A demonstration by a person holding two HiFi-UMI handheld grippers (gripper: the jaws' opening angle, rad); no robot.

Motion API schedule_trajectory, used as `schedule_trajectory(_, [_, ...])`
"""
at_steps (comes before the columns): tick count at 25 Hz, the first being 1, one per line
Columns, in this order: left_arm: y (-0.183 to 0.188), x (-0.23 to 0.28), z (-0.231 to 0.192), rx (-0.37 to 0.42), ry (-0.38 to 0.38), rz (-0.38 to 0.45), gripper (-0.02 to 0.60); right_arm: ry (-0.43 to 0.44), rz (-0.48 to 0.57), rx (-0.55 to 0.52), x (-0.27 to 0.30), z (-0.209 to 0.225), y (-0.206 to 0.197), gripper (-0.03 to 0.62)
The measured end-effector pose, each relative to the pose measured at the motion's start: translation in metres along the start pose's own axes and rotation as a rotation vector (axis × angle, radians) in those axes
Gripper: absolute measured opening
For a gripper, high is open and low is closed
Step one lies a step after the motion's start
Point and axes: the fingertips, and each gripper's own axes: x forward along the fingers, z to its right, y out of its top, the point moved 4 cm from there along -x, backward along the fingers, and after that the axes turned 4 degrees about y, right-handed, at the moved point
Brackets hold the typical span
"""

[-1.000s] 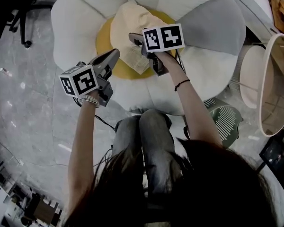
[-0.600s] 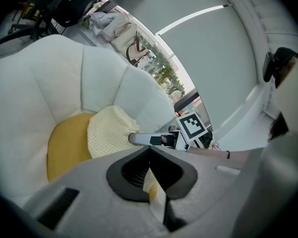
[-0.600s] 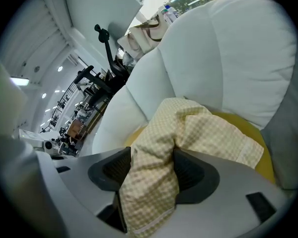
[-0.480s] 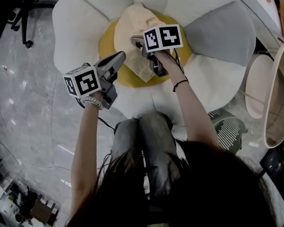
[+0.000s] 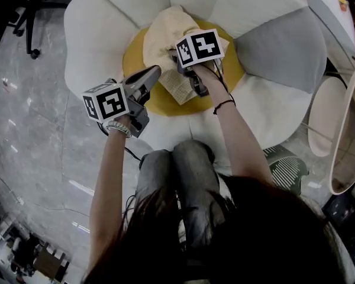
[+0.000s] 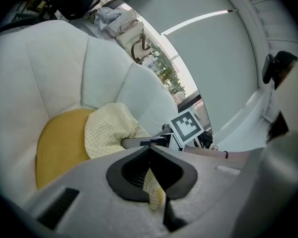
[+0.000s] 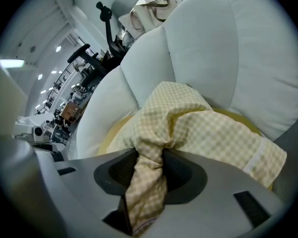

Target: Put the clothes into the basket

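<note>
A pale yellow checked garment lies crumpled on the yellow centre of a white flower-shaped cushion. My right gripper points down into it. In the right gripper view the closing jaws squeeze a twisted fold of the garment at the right gripper. My left gripper sits at the cloth's near left edge. In the left gripper view the left gripper is shut, with a thin strip of the checked garment hanging between its pads. A round pale-rimmed basket stands at the far right.
One grey petal lies to the right of the cushion's centre. The person's knees press against the cushion's near edge. A green slatted object sits on the floor beside them. An office chair base stands at the top left on the grey floor.
Both grippers have sunk lower onto the cushion. The right gripper has pushed down into the garment and a fold is now gathered at its jaws.
</note>
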Motion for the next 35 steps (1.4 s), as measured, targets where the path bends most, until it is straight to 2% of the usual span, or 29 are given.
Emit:
schedule_trajectory(4, [-0.001,0.001,0.001,-0.015,-0.006,0.002,0.011,-0.027,-0.018,-0.032,-0.001,-0.002,0.001,0.083])
schedule_trajectory(7, [-0.004,-0.001,0.009,-0.030,-0.015,-0.008,0.011,0.007,0.029,0.041,-0.010,-0.005,0.000,0.061])
schedule_trajectory(10, [-0.001,-0.009,0.018,-0.042,-0.021,-0.015,0.011,0.040,0.090,0.143,-0.027,-0.008,0.001,0.057])
schedule_trajectory(12, [0.003,-0.015,0.026,-0.054,-0.022,-0.014,0.011,0.042,0.109,0.162,-0.040,-0.014,0.004,0.057])
schedule_trajectory(23, [0.035,-0.038,0.076,-0.035,-0.005,-0.011,0.011,0.053,0.156,0.173,-0.104,-0.044,0.031,0.057])
schedule_trajectory(35, [0.067,-0.059,0.140,-0.044,-0.048,0.024,0.011,0.059,0.146,0.141,-0.169,-0.074,0.055,0.057])
